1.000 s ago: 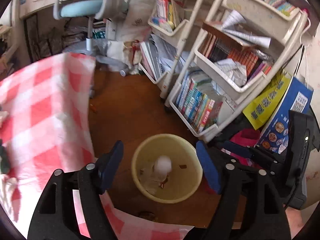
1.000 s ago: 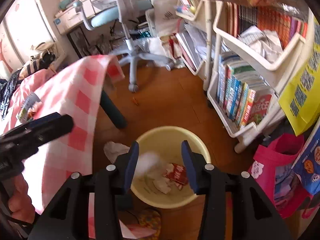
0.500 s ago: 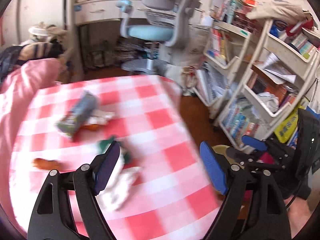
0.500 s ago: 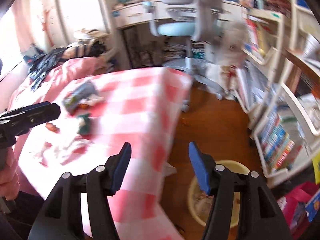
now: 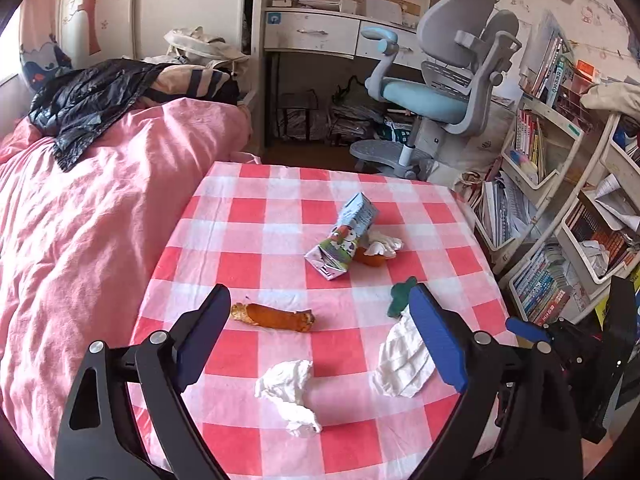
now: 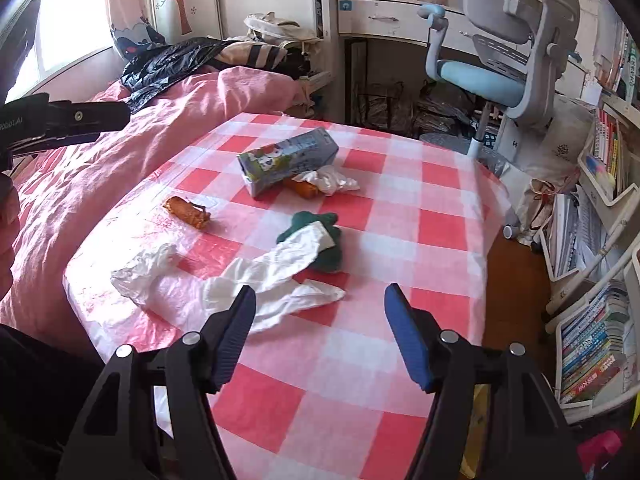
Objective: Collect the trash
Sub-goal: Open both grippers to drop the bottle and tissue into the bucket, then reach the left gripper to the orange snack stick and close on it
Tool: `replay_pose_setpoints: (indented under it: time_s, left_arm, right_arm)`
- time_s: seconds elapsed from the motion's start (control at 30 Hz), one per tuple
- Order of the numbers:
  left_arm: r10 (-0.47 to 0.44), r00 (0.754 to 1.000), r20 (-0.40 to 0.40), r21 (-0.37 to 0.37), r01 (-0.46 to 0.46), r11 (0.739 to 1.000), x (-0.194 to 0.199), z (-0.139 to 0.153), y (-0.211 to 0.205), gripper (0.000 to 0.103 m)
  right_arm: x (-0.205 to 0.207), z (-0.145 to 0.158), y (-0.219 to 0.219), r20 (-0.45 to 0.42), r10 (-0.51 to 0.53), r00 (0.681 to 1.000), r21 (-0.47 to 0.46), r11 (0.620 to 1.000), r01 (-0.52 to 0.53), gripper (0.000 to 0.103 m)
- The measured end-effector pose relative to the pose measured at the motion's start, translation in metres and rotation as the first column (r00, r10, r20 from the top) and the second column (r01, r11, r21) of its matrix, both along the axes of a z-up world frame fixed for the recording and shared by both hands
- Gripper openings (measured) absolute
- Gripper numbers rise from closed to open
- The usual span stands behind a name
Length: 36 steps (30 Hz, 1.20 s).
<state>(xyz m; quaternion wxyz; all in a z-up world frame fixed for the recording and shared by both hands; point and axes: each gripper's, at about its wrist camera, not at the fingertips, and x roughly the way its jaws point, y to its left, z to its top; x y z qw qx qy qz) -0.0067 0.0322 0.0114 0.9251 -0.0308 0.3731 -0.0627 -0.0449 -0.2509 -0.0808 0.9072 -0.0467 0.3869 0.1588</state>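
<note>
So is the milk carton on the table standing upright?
No, the milk carton lies flat on its side on the checked tablecloth, resting against a crumpled tissue.

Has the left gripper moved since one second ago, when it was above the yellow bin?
Yes. The left gripper has swung away from the bin on the floor and now hangs open over the checked table, pointing toward the desk chair.

On the table [image 5: 248, 216] before me, the carton [image 5: 344, 238] lies farthest, a tissue [image 5: 382, 245] against its right side. Nearer sits the peel [image 5: 272, 317], left of the flat napkin [image 5: 404, 358]; the crumpled tissue [image 5: 290, 394] lies nearest.
</note>
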Motion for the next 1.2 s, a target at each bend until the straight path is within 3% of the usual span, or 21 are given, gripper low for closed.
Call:
replay_pose_setpoints:
  time_s: [0.23, 0.5, 0.77, 0.9, 1.03, 1.2]
  left_arm:
    - [0.027, 0.999, 0.016, 0.023, -0.028, 0.999, -0.002, -0.001, 0.023, 0.092]
    - [0.041, 0.999, -0.014, 0.038, -0.040, 0.998, 0.008, -0.017, 0.033, 0.092]
    - [0.144, 0.989, -0.041, 0.027, -0.143, 0.989, 0.024, -0.020, 0.087, 0.092]
    - [0.117, 0.991, -0.067, 0.141, -0.107, 0.984, 0.033, -0.031, 0.099, 0.092]
    - [0.019, 0.997, -0.080, 0.311, 0.007, 0.950, 0.038, -0.049, 0.084, 0.092]
    - [-0.083, 0.988, -0.134, 0.395, 0.130, 0.909, 0.050, -0.074, 0.057, 0.092]
  right_arm:
    - [-0.018, 0.001, 0.040, -0.003, 0.055, 0.998, 0.001, 0.998, -0.055, 0.066]
    - [-0.014, -0.007, 0.051, -0.010, 0.073, 0.997, -0.021, 0.997, -0.073, 0.068]
    - [-0.012, -0.009, 0.057, -0.006, 0.093, 0.996, -0.023, 0.995, -0.093, 0.068]
    - [-0.010, -0.010, 0.058, -0.013, 0.096, 0.995, -0.019, 0.995, -0.096, 0.068]
    - [-0.008, -0.010, 0.056, -0.018, 0.091, 0.996, -0.010, 0.996, -0.091, 0.068]
    - [-0.005, -0.012, 0.052, -0.035, 0.080, 0.996, -0.007, 0.997, -0.080, 0.068]
